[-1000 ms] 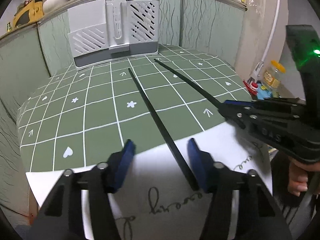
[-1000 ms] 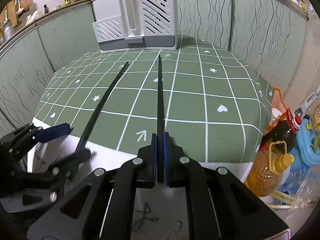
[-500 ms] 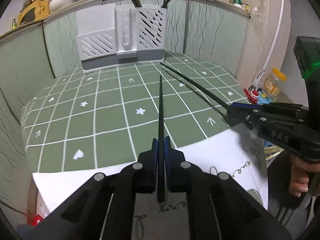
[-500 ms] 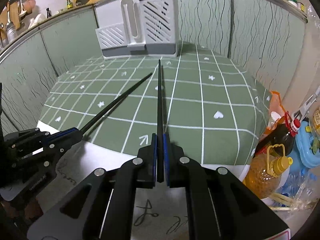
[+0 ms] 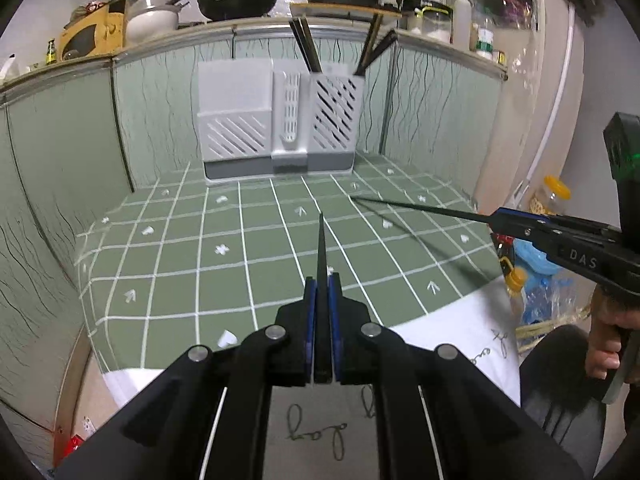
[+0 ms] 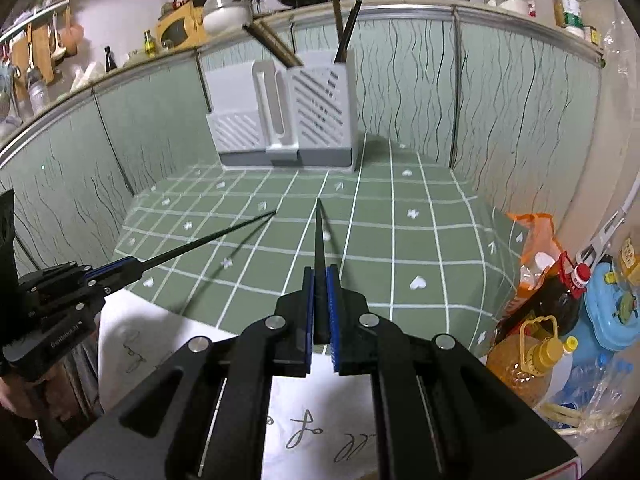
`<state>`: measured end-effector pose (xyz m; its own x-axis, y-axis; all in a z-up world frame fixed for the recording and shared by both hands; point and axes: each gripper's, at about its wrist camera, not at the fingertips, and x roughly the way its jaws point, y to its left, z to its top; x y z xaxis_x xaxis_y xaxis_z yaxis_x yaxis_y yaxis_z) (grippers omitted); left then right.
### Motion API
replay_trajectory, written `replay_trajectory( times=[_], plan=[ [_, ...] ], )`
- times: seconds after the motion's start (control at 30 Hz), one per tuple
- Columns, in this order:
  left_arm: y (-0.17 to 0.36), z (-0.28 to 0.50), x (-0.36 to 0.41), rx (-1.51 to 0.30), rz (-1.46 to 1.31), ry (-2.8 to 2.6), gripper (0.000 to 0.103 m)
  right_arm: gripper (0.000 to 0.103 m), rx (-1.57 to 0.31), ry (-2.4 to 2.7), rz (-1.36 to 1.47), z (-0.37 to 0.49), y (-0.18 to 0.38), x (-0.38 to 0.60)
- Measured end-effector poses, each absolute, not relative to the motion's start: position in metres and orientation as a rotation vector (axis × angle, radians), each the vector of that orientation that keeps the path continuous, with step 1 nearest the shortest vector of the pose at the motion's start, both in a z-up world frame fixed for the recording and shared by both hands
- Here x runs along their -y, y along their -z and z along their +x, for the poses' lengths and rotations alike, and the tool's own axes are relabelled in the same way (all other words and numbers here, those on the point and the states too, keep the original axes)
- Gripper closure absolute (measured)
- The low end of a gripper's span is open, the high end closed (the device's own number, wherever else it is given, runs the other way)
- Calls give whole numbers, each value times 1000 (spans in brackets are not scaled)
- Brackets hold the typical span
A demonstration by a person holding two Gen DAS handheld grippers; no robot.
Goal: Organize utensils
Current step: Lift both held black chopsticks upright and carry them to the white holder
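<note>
Left wrist view: the left gripper [image 5: 321, 312] is closed on a black chopstick [image 5: 321, 248], its blue pads pressed against the stick from both sides. The stick runs straight forward from the pads and its tip hangs in the air above the green checked tablecloth [image 5: 180, 264], pointing toward the white utensil holder [image 5: 276, 120] that stands at the far edge of the table against the green wall panels. Several dark chopsticks [image 5: 306, 50] already stand in the holder's right-hand slotted compartment, leaning out above its rim. At the right edge of this view the right gripper [image 5: 500, 218] reaches in over the table's right side, clamped on a second chopstick [image 5: 416, 207], which lies nearly level in the air with its tip toward the middle of the cloth.

The right wrist view shows the same from the other side: the right gripper [image 6: 320, 308] has its pads shut on its own stick [image 6: 319, 236], tip aimed at the holder [image 6: 288, 116]. The left gripper [image 6: 132, 268] comes in from the left near edge, holding its stick [image 6: 208, 238] slanted up toward the cloth's middle. The two tips are near each other but apart. Oil bottles [image 6: 532, 356] stand on the floor beyond the table's right edge.
</note>
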<state>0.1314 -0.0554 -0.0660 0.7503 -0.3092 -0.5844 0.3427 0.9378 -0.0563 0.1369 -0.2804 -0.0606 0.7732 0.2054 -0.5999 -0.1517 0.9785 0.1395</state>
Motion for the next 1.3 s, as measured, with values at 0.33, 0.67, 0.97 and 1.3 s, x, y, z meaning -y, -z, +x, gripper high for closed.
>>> replay_trajectory(
  times=[0.33, 0.67, 0.97, 1.3],
  plan=[
    [28, 126, 40, -544, 12, 353, 97, 97, -588, -198, 91, 130, 30, 283],
    [2, 119, 36, -484, 14, 353, 97, 97, -527, -228, 87, 121, 1, 275],
    [-12, 120, 36, -472, 9, 366, 97, 97, -493, -251, 81, 119, -20, 267],
    [-21, 129, 41, -479, 22, 373, 97, 97, -487, -262, 74, 124, -31, 265]
  ],
)
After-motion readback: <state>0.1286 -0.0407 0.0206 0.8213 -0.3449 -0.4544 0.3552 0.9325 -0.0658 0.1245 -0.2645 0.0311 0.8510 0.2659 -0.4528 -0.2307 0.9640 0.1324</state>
